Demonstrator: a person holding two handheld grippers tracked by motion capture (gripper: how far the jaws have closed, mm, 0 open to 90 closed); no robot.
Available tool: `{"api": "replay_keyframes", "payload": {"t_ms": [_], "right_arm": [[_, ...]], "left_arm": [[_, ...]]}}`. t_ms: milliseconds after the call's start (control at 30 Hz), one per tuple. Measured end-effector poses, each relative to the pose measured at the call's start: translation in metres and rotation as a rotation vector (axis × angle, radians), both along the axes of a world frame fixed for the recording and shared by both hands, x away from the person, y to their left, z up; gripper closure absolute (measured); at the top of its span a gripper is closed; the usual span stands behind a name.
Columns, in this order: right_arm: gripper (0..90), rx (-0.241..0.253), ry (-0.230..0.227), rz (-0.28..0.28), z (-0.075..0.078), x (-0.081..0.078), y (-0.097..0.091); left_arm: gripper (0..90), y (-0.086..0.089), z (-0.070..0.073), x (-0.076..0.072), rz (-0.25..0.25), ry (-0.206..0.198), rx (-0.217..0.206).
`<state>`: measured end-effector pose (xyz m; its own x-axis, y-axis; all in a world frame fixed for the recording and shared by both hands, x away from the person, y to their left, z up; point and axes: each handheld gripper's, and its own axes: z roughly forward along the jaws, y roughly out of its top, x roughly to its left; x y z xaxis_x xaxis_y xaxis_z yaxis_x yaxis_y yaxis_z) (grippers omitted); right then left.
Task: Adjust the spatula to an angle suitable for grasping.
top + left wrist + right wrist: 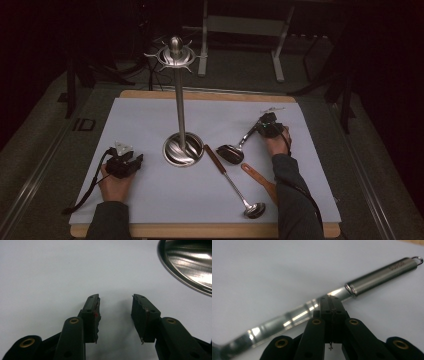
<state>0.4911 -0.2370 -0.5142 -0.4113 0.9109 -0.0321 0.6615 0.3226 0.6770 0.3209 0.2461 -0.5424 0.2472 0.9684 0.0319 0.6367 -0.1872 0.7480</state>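
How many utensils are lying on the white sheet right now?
3. A black-headed steel spoon right of the stand's round base, by the right gripper; a brown-handled steel ladle running toward the front edge; an orange wooden spatula, partly hidden under the right sleeve.

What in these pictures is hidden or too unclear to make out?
- Right gripper view: whether the shut right gripper actually pinches the spoon's handle or only rests against it; the jaws cover the contact.
- Right gripper view: the lettering on that handle's grip is too blurred to read, and the bowl is cut off at the bottom left edge.
- High view: the wooden utensil is partly covered by the right sleeve.
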Motion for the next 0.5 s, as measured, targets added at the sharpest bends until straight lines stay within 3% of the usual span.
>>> {"api": "replay_keyframes", "payload": {"t_ms": [100,267,300,400,500], "right_arm": [[90.0,-0.025,-0.004,-0.003,0.0006,0.0031,0.0059],[87.5,-0.011,0.008,-0.042,-0.0005,0.004,0.0044],[74.3,0.012,0.006,-0.086,0.0002,0.0045,0.0028],[57.9,0.126,0.024,-0.126,0.0033,0.0058,-0.0011],[50.3,0.12,0.04,-0.145,0.003,0.0072,0.0036]], "left_arm": [[58.1,-0.0002,0.0001,-0.0003,-0.006,-0.001,0.003],[58.0,-0.0005,0.0001,-0.0004,-0.008,-0.001,0.004],[58.0,-0.0005,0.0001,-0.0004,-0.008,-0.001,0.005],[57.9,-0.0005,0.0,-0.0004,-0.008,-0.001,0.005],[57.8,-0.0007,0.0,-0.0005,-0.008,-0.002,0.006]]}}
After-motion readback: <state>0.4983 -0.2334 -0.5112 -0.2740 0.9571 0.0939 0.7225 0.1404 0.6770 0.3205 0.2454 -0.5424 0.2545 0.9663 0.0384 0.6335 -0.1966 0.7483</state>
